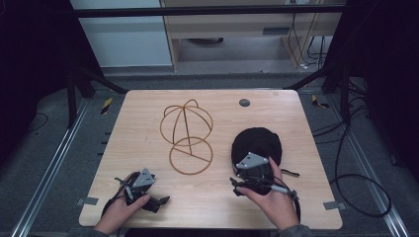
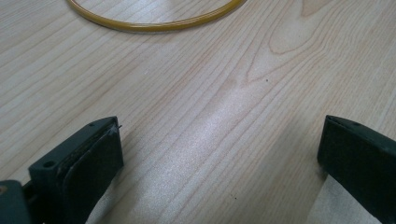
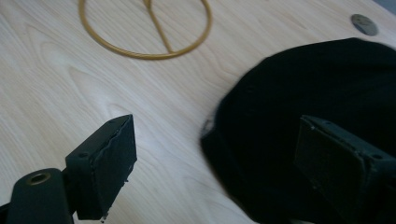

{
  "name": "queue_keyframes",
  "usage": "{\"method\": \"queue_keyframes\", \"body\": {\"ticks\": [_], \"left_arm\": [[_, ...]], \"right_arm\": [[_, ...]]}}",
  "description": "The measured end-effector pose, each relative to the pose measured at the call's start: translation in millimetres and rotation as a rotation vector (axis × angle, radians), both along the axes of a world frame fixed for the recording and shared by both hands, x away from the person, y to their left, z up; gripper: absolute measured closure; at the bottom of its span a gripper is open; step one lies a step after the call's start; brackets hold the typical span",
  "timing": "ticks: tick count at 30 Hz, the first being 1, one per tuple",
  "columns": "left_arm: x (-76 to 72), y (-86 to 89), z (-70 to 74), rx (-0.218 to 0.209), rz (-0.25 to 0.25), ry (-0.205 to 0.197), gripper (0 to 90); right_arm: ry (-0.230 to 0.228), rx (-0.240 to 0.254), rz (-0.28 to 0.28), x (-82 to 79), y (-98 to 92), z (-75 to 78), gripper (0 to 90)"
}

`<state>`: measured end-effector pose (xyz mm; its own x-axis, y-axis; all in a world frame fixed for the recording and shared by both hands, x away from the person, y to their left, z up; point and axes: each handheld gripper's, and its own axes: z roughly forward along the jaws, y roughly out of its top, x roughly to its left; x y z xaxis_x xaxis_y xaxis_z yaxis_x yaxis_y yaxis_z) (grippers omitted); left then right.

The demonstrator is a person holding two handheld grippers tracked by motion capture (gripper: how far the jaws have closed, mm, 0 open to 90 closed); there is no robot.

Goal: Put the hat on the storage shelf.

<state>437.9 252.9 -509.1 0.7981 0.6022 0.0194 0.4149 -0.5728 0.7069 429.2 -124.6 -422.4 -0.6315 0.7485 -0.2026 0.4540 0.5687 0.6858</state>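
We held the right gripper (image 3: pixel 212 163) wide over the cap's (image 3: pixel 322 93) edge and the left gripper (image 2: pixel 219 158) wide over bare table (image 2: pixel 196 93), so the soft cap could slip from one jaw.

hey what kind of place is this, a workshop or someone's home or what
Most likely a lab or recording rig, not a home. A bare wooden table stands inside a dark metal frame, loose cables trail over the grey floor, and a person holds a claw in each hand.
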Motion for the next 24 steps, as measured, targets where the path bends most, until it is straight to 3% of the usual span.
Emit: {"method": "queue_keyframes", "body": {"ticks": [2,5,8,11,12,18,19,24], "left_arm": [[0.0,0.0,-0.1,-0.001,0.000,0.000,0.0],[-0.1,0.0,-0.1,-0.001,0.000,0.000,0.0],[-0.1,0.0,-0.1,-0.001,0.000,0.000,0.0],[0.0,0.0,-0.1,-0.001,0.000,0.000,0.0],[-0.1,0.0,0.0,0.000,0.001,0.000,0.0],[-0.2,-0.3,-0.2,-0.005,0.003,-0.001,0.0],[0.0,-0.2,-0.2,-0.003,0.002,-0.002,0.0],[0.0,-0.2,-0.2,-0.004,0.002,-0.002,0.0]], "right_arm": [[-0.006,-0.036,-0.002,4.3,-6.4,9.0,14.2],[0.057,-0.083,0.010,17.0,-18.8,24.3,15.8],[0.080,-0.139,0.011,27.9,-26.6,34.1,16.4],[0.140,-0.153,0.012,48.3,-38.0,46.6,17.2],[0.140,-0.153,0.012,48.3,-38.0,46.6,17.2],[0.197,-0.191,0.001,83.8,-48.9,54.9,16.2],[0.223,-0.196,0.005,92.6,-48.5,56.5,15.1],[0.243,-0.233,0.019,107.3,-44.8,60.1,14.9]]}}
